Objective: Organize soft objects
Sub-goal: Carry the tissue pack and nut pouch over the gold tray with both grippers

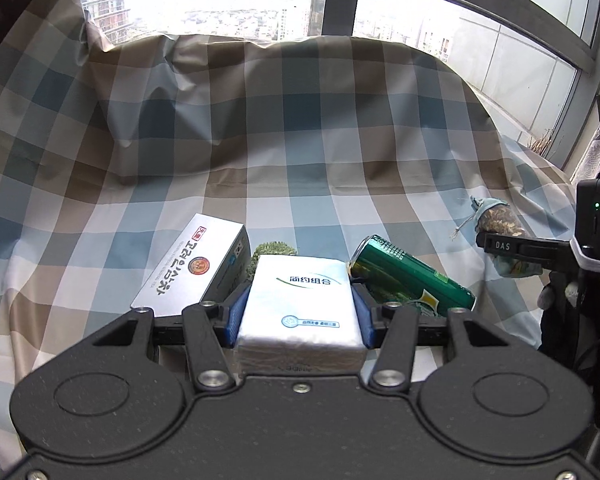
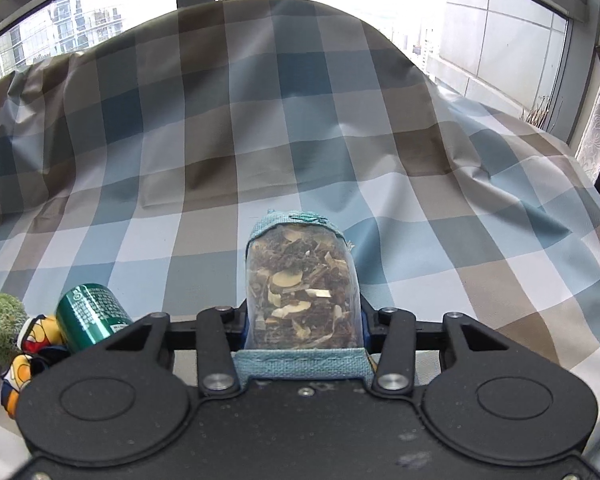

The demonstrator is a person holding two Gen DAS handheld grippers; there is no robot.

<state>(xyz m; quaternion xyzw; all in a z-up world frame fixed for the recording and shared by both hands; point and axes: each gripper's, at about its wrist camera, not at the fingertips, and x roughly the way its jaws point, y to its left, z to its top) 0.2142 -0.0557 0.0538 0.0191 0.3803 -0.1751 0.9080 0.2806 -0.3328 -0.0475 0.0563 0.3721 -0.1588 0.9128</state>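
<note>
Left claw (image 1: 298, 308): clamped on white tissue pack (image 1: 300, 300), lower centre
Right claw (image 2: 303, 320): gripping herb sachet (image 2: 300, 284), centre

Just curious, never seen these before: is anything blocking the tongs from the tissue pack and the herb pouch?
No. The left tongs already clamp the tissue pack; the right tongs grip the herb pouch.

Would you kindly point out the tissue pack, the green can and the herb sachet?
tissue pack (image 1: 300, 304), left wrist view, top face.
green can (image 1: 412, 280), left wrist view, side wall.
herb sachet (image 2: 300, 292), right wrist view, clear front.
</note>
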